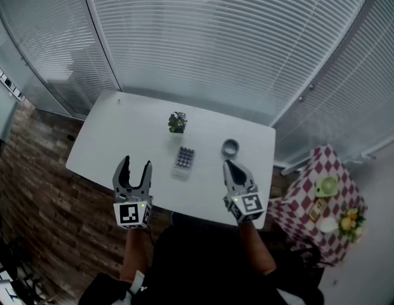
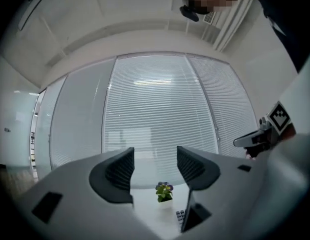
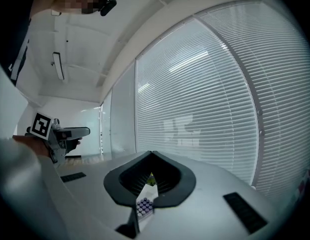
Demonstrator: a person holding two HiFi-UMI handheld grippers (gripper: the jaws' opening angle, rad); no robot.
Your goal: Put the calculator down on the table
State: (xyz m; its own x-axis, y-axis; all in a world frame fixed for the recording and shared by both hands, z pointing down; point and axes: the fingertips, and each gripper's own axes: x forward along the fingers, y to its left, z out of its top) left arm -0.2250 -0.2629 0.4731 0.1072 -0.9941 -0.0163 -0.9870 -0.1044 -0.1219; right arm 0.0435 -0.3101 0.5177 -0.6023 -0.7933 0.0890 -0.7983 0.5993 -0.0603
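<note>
I read left gripper [image 1: 136, 164] jaws apart, empty; right gripper [image 1: 228, 164] jaws together, empty. Calculator [image 1: 184, 159] lies flat on table [image 1: 121, 138], ahead of both.

Soft, even daylight comes through the blinds [image 1: 203, 37] on the far side and leaves the white table [image 1: 108, 145] bright, with only faint shadows. The floor [image 1: 38, 189] at the left is dim, and the near bottom edge is darker still. Straight window frames bow strongly toward the edges. Both gripper views are round fisheye pictures with black corners. Pale streaks of glare cross the blinds, and the left gripper [image 2: 154, 151] and right gripper [image 3: 151, 155] look soft close to the lens.
</note>
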